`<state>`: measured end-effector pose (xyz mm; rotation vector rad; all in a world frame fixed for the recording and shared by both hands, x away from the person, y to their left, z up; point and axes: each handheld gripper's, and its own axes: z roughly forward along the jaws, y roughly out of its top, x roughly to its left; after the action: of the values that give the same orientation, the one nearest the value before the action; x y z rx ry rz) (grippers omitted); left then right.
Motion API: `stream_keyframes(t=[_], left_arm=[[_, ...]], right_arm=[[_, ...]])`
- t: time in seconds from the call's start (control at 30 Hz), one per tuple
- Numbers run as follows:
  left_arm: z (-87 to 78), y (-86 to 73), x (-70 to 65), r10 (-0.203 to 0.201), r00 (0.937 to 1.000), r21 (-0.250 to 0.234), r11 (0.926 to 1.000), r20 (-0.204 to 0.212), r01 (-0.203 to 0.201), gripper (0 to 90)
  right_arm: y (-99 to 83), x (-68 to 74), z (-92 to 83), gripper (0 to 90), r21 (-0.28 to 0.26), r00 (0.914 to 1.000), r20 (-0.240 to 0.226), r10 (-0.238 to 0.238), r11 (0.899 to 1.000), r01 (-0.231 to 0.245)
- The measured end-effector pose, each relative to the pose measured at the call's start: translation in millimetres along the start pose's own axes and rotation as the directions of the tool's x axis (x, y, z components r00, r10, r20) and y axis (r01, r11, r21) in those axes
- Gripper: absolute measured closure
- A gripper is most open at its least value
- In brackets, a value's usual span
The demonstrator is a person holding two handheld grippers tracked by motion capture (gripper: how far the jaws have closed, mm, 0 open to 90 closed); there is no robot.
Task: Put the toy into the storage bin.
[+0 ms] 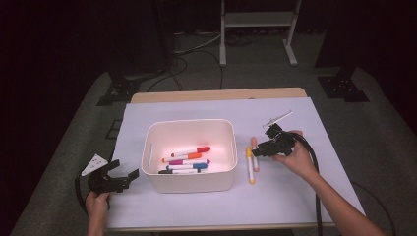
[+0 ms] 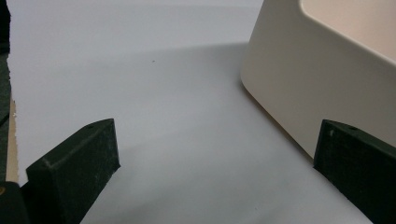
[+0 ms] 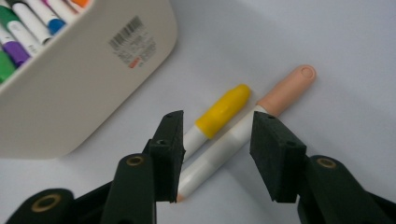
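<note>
Now your left gripper (image 1: pixel 117 178) sits low at the near left of the table (image 1: pixel 295 196), and its jaws are wide apart with nothing in them. In the left gripper view, one jaw is just beside the near corner of the box (image 2: pixel 299 79), but you cannot tell if it touches.

Your right gripper (image 1: pixel 259 150) is on the other side of the box (image 1: pixel 189 182). Its jaws are open and point down at two pens. In the right gripper view, the white body of the peach pen (image 3: pixel 243 135) lies between the two jaws, and the pads do not squeeze it, so nothing is held. The yellow pen (image 3: pixel 215 119) lies right next to it, touching it along its side, with its body passing behind the left jaw. Both pens lie flat on the white table, just right of the box. In the high view, the yellow pen (image 1: pixel 250 164) is closer to the box and the peach pen (image 1: pixel 254 153) is on its far side.

Inside the box lie more pens (image 1: pixel 187 160), with red, orange, purple, blue and green caps. They lie side by side on the bottom.

Farther back, a thin white stick (image 1: pixel 278 118) lies on the table past your right hand (image 1: pixel 295 157).
</note>
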<state>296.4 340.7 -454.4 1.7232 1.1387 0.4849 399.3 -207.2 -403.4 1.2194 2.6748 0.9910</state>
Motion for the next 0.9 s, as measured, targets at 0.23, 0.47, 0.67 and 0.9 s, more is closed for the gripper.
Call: stream_keyframes(t=[0.23,0.47,0.67,0.9], left_arm=[[0.0,0.0,0.2,-0.001,1.0000,-0.001,1.0000,0.002,0.001,0.0],[-0.5,-0.1,0.4,0.000,1.0000,-0.004,1.0000,0.005,0.000,0.0],[0.0,0.1,0.0,0.002,1.0000,0.002,1.0000,0.003,-0.002,0.0],[0.2,0.1,-0.2,0.001,1.0000,0.003,1.0000,0.003,-0.001,0.0]], right_arm=[[0.1,-8.6,20.1,57.9,0.007,0.9972,0.037,0.065,0.998,-0.065],[-2.8,-14.3,29.9,59.9,0.042,0.9902,0.114,0.081,0.995,-0.086],[-12.5,-18.8,23.4,61.8,0.052,0.9836,0.158,0.086,0.994,-0.096],[-21.3,-23.8,17.4,75.1,0.044,0.9756,0.199,0.092,0.994,-0.103]])
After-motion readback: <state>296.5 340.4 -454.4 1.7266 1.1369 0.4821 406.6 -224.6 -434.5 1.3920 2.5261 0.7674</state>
